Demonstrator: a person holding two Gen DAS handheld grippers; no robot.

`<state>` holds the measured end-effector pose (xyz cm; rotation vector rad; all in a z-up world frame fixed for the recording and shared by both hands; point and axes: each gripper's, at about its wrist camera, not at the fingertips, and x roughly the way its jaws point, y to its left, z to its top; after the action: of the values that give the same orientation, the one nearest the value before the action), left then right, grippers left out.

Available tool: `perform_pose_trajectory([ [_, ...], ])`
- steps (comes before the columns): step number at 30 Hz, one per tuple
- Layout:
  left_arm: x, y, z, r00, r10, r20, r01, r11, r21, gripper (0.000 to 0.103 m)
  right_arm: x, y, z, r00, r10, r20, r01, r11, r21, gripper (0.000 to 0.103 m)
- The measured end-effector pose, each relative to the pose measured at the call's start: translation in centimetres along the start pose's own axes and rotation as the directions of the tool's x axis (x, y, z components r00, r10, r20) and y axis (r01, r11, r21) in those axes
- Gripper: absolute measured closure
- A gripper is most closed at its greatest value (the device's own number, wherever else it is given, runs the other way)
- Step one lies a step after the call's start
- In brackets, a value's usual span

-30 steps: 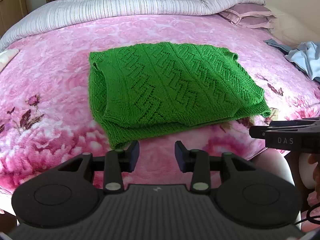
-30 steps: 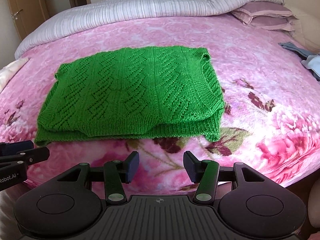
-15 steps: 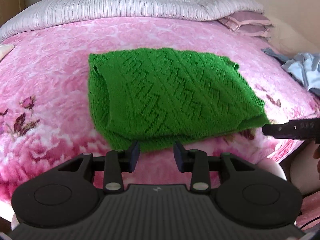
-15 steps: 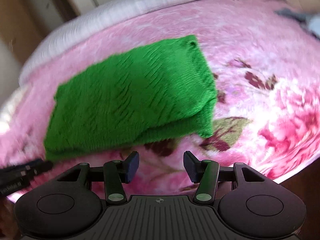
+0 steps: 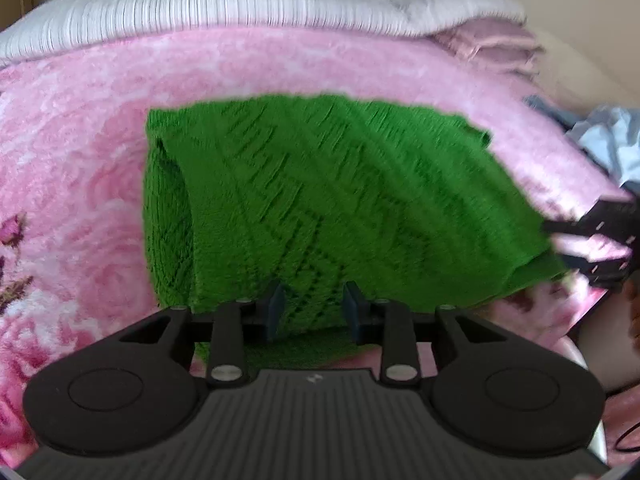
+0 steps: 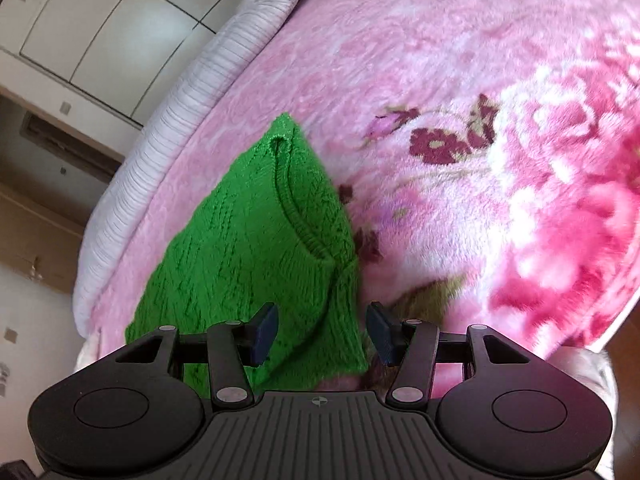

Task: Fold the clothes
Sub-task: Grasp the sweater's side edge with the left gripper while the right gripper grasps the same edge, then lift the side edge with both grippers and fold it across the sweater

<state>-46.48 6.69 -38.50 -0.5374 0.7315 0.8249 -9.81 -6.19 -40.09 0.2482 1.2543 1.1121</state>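
The left gripper (image 5: 312,312) is closing, its jaws narrowing with the near hem of the one green sweater (image 5: 320,208) lying between them; the pads are not yet pressing the knit. The right gripper (image 6: 320,332) is standing wide, rolled to one side, with the sweater's (image 6: 256,256) near right corner sitting between its jaws, untouched. In the left view the right gripper (image 5: 596,240) is showing at the sweater's right edge. The folded sweater is lying flat near the front edge of the bed, on one pink floral blanket (image 5: 80,168) that is leaving open room on every side. Farther back, one striped white quilt (image 5: 240,4) is bunching along the bed's far edge, one pink pillow (image 5: 496,44) beside it. At the right, a pale blue garment (image 5: 608,140) is lying crumpled.
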Motion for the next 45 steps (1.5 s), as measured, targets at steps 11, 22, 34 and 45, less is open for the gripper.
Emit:
perform_pose_trajectory([
  [11, 0.3, 1.3, 0.2, 0.999, -0.039, -0.003, 0.039, 0.999, -0.023, 0.080, 1.8, -2.4, 0.9, 0.990, 0.140, 0.010, -0.140, 0.984, 0.106, 0.050],
  [22, 0.0, 2.4, -0.1, 0.999, -0.032, 0.006, 0.032, 0.997, -0.065, 0.086, 2.1, -2.5, 0.0, 0.987, 0.157, 0.011, -0.158, 0.982, 0.103, 0.066],
  [34, -0.9, 3.8, -0.3, 0.999, -0.017, 0.032, 0.021, 0.993, -0.120, 0.087, 2.7, 0.9, 0.3, 0.999, -0.027, -0.027, 0.025, 0.996, -0.082, 0.081],
  [45, -0.7, 5.0, -0.5, 0.999, -0.037, 0.038, 0.043, 0.983, -0.177, 0.090, 3.7, 5.4, -1.6, 0.979, -0.203, 0.025, 0.198, 0.908, -0.369, 0.081],
])
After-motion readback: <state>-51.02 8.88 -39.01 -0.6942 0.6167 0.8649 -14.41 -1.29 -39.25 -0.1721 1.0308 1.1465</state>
